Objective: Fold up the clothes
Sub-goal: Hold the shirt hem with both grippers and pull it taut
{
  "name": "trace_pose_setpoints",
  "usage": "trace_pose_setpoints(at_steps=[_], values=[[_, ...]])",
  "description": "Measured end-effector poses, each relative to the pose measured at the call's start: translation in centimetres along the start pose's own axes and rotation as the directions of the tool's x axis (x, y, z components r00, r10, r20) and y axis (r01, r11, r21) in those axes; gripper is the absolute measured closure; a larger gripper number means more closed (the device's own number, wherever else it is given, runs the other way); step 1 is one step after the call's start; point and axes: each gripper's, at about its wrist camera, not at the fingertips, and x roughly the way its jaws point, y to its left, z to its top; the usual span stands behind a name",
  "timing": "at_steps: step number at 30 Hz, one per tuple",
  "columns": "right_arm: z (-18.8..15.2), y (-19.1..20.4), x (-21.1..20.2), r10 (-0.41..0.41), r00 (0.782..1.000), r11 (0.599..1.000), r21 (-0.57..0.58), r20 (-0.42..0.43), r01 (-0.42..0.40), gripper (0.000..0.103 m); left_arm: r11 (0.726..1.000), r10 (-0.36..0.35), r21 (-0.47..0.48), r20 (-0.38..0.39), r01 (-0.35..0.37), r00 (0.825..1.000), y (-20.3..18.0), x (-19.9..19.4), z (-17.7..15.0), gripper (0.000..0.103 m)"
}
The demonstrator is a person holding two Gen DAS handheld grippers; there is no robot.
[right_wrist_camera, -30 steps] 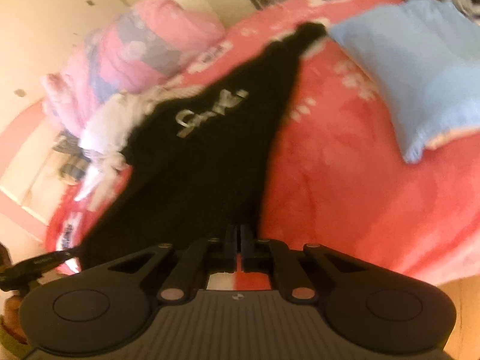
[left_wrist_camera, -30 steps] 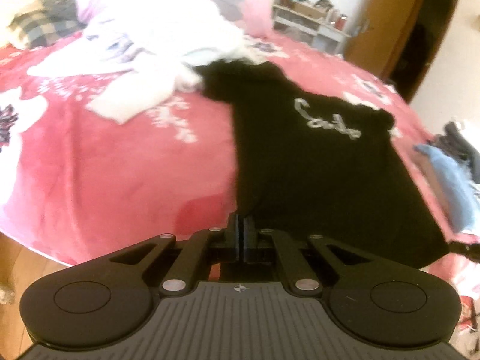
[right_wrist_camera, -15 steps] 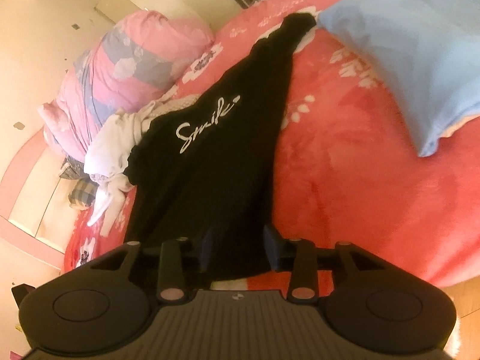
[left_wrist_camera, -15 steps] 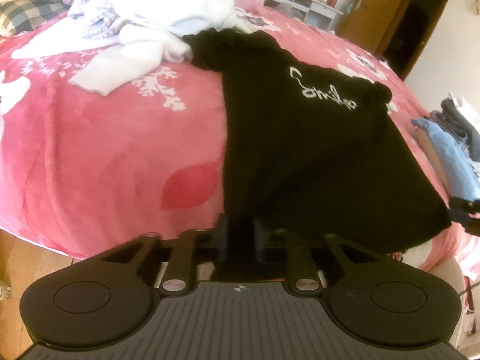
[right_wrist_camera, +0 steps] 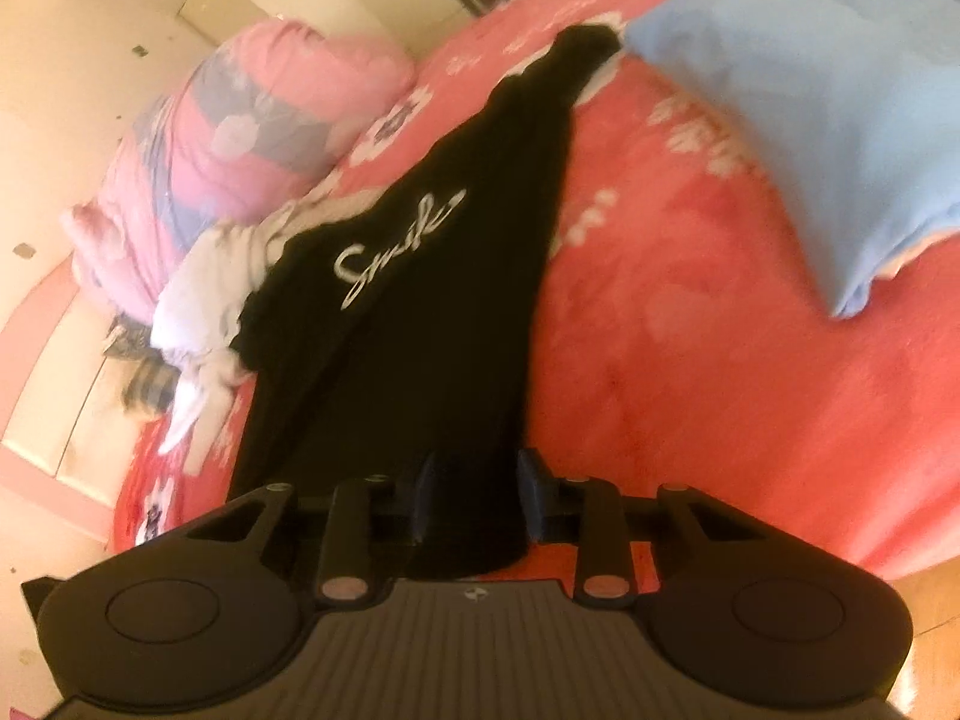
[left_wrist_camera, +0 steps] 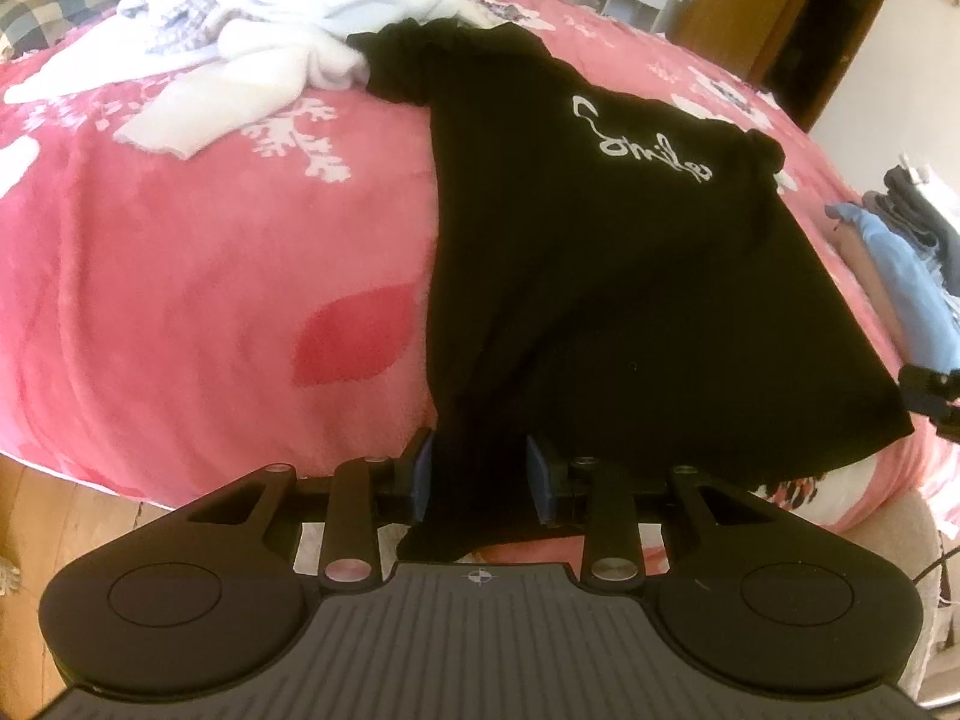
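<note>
Moments earlier, both tools had been clamped on the hem corners of a black T-shirt (left_wrist_camera: 600, 276); by this frame each had let go.

Left wrist view: the left hand-held gripper (left_wrist_camera: 479, 474) stood with its jaws spread wide, a fold of the shirt's hem lying loose between them and drooping over the edge of the bed (left_wrist_camera: 198, 312). A second before, those jaws had been pinched tight on the cloth, and half a second before they were only starting to part. The shirt lay face up and spread out on the pink blanket, its white script lettering (left_wrist_camera: 642, 141) showing and its far shoulder touching a heap of white clothes (left_wrist_camera: 264, 54). At the right edge sat a light blue folded garment (left_wrist_camera: 912, 294), with part of the other tool just beside the shirt's right hem corner.

Right wrist view: the right hand-held gripper (right_wrist_camera: 477, 495) was likewise open, the hem resting slack between its fingers rather than held. The black T-shirt (right_wrist_camera: 420, 324) ran away from the camera toward a rolled pink quilt (right_wrist_camera: 240, 138), with the light blue folded garment (right_wrist_camera: 798, 108) well apart on the right.

Judged from this, the release marked the end of laying the shirt flat: it was spread but not folded, so the folding of this garment itself looked yet to come.
</note>
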Motion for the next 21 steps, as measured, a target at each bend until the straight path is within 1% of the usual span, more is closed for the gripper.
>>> trace_pose_setpoints(at_steps=[1,4,5,6,7,8,9,12,15,18,21], values=[[0.1,0.0,0.5,-0.009,1.0,1.0,-0.005,-0.013,0.009,0.069,1.0,0.001,0.002,0.0,-0.001,1.0,0.0,0.1,0.0,0.067],[-0.5,0.5,2.4,0.024,0.996,0.999,-0.02,-0.084,-0.025,0.068,1.0,0.007,0.004,0.001,-0.007,1.0,-0.2,0.5,-0.1,0.066],[-0.8,0.8,2.8,0.038,0.994,0.999,-0.031,-0.101,-0.041,0.069,1.0,0.01,0.004,0.002,-0.01,1.0,-0.3,0.7,-0.1,0.072],[-1.0,1.0,2.8,0.036,0.994,0.998,-0.044,-0.101,-0.041,0.071,1.0,0.01,0.001,0.008,-0.01,1.0,-0.3,0.5,-0.1,0.077],[-1.2,1.3,2.7,0.033,0.995,0.998,-0.058,-0.099,-0.039,0.075,1.0,0.009,-0.004,0.014,-0.009,1.0,-0.3,0.3,0.0,0.09],[-1.1,1.4,2.4,0.034,0.995,0.997,-0.061,-0.09,-0.04,0.087,1.0,0.008,-0.008,0.02,-0.008,1.0,-0.4,0.1,0.0,0.097],[-0.9,1.5,2.1,0.036,0.996,0.997,-0.063,-0.081,-0.041,0.092,1.0,0.008,-0.012,0.026,-0.007,1.0,-0.4,-0.2,0.1,0.099],[-0.5,1.8,1.2,0.041,0.998,0.997,-0.068,-0.054,-0.045,0.094,1.0,0.006,-0.025,0.044,-0.005,0.999,-0.5,-0.9,0.2,0.101],[-0.2,2.1,0.3,0.047,0.999,0.996,-0.074,-0.026,-0.049,0.095,1.0,0.011,-0.007,0.069,-0.01,0.998,-1.0,-1.5,0.5,0.101],[0.2,2.7,0.0,0.026,1.0,0.993,-0.115,-0.006,-0.026,0.095,1.0,0.015,0.011,0.087,-0.016,0.996,-1.5,-2.0,0.8,0.101],[0.3,2.8,0.4,-0.009,1.0,0.989,-0.151,0.0,0.008,0.095,0.999,0.023,0.034,0.07,-0.026,0.997,-1.9,-1.3,0.7,0.101]])
